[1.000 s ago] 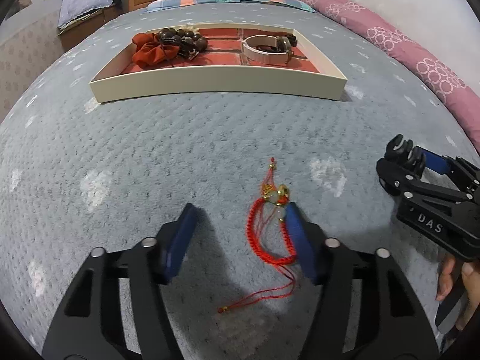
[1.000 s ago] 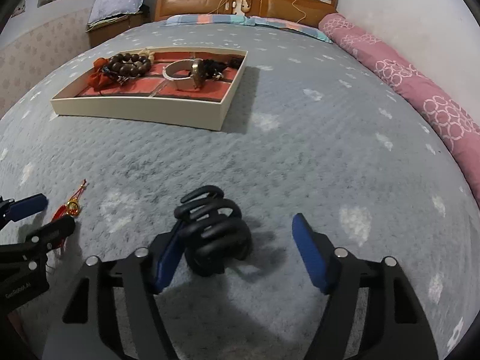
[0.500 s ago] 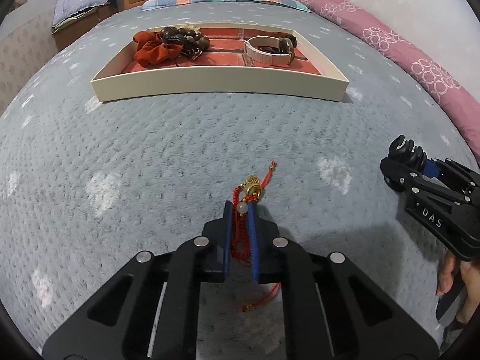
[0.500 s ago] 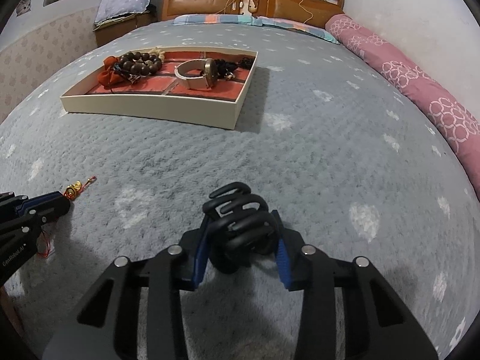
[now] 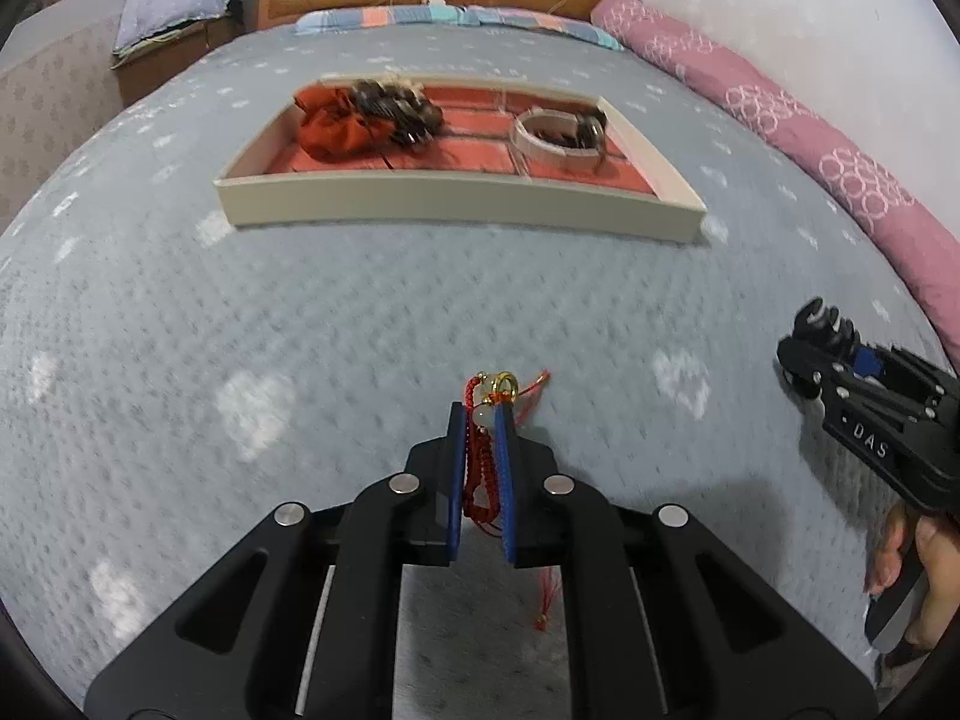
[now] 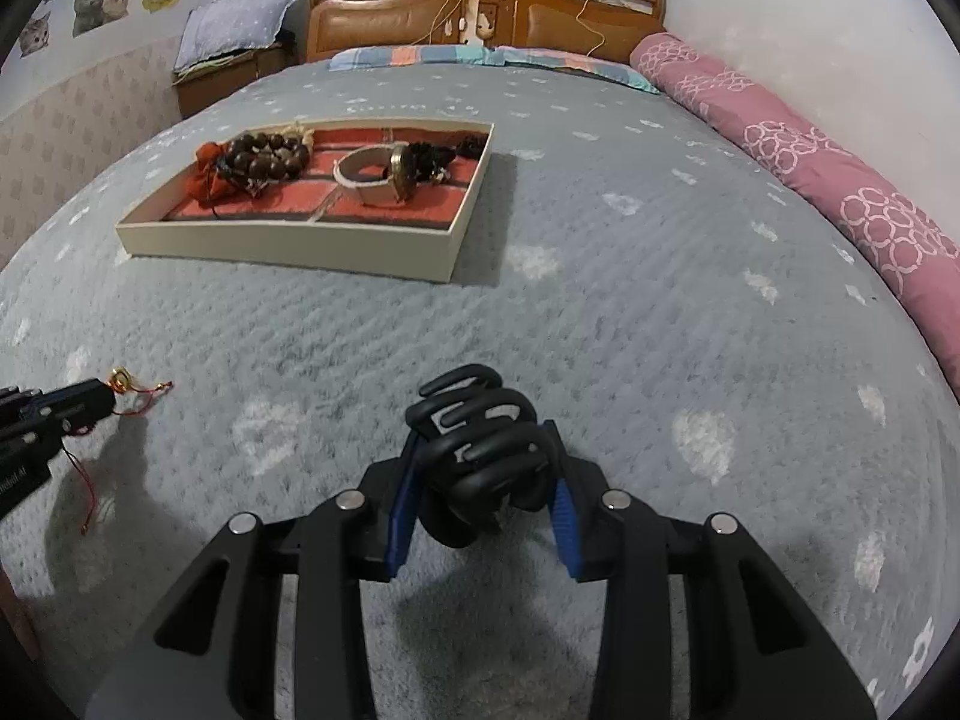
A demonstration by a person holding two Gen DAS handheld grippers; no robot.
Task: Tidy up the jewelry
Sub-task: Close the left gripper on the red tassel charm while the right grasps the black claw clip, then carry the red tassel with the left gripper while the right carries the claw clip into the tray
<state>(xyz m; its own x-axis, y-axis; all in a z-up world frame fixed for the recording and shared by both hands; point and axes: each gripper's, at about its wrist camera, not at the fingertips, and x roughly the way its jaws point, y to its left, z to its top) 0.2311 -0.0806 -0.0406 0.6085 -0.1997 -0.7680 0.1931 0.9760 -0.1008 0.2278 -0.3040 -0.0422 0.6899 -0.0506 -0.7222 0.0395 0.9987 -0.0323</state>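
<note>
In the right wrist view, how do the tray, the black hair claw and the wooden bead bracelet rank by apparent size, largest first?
1. Tray.
2. Black hair claw, though it sits near the camera between the right tongs, so this rank is unsure.
3. Wooden bead bracelet.

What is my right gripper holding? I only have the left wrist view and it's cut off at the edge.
Observer: The right gripper is shut on a black claw hair clip.
Operator: Is the clip off the blanket?
Observer: Cannot tell; a shadow lies right beneath it on the blanket.
Operator: What's behind the watch in the tray?
Observer: Dark jewelry is piled beside the watch, toward the right wall of the tray.
</note>
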